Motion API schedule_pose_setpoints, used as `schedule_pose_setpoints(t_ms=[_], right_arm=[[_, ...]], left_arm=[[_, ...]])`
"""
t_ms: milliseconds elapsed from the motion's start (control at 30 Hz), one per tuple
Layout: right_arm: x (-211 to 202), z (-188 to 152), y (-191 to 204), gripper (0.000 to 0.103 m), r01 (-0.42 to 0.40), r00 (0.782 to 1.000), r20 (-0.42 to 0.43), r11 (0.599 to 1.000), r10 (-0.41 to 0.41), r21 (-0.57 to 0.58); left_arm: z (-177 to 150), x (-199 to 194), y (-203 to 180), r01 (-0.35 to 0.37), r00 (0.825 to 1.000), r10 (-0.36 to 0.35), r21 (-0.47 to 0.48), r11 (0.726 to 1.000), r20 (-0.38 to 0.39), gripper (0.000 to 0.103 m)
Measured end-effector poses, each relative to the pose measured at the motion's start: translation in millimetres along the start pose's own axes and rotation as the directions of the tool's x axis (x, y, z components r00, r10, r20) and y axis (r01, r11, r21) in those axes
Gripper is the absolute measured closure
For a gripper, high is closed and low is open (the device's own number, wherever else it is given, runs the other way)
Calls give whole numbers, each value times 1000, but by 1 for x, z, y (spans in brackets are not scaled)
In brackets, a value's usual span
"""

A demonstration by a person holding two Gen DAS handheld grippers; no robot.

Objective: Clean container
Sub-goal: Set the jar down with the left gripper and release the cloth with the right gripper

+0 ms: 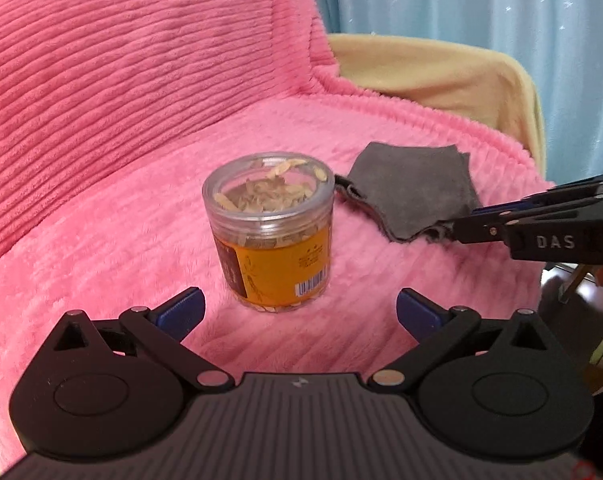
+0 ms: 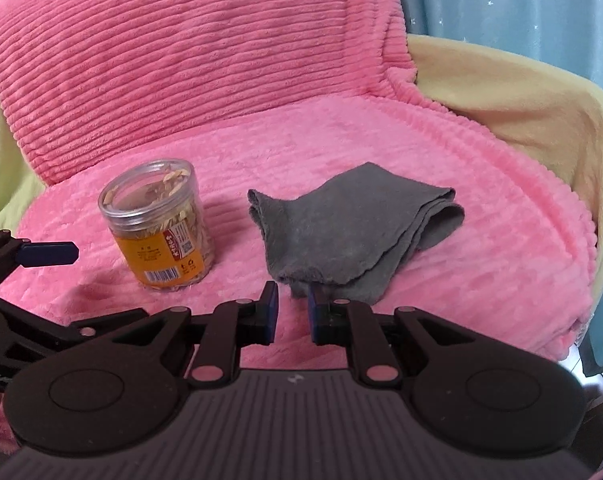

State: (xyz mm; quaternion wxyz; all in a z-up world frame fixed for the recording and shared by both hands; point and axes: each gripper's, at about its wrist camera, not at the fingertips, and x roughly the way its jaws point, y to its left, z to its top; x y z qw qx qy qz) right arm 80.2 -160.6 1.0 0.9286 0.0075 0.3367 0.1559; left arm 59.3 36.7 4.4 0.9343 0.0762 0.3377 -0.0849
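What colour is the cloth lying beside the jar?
Dark grey, plain, no pattern. The cloth shows best in the right wrist view.

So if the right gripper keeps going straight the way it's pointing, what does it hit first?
The near edge of the grey cloth, it seems. The right gripper, jaws narrowly apart, points at that edge; the jar sits off to its left.

The jar (image 1: pixel 270 232) stands upright on the blanket (image 1: pixel 113 240) spread over a chair seat. The folded cloth (image 1: pixel 415 194) lies on the same blanket to the jar's right, just beside it. Behind both rises the blanket-draped chair back (image 2: pixel 181 60). Farther right and behind, the chair's armrest (image 2: pixel 521 100) curves round, with a curtain (image 2: pixel 521 12) beyond it. The left gripper (image 1: pixel 299 310) sits near, before the jar; the right gripper (image 2: pixel 292 300) sits at the cloth's near edge.
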Motion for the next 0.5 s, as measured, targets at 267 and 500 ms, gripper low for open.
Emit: schedule_pose_setpoints(t_ms=[267, 500], right_arm=[[4, -3, -3, 92, 11, 999, -32, 1000, -11, 10], [7, -2, -6, 92, 6, 999, -49, 1000, -6, 5]], left_arm=[[-1, 6, 7, -18, 1000, 17, -87, 996, -18, 1], [-3, 5, 7, -23, 1000, 22, -109, 994, -6, 1]])
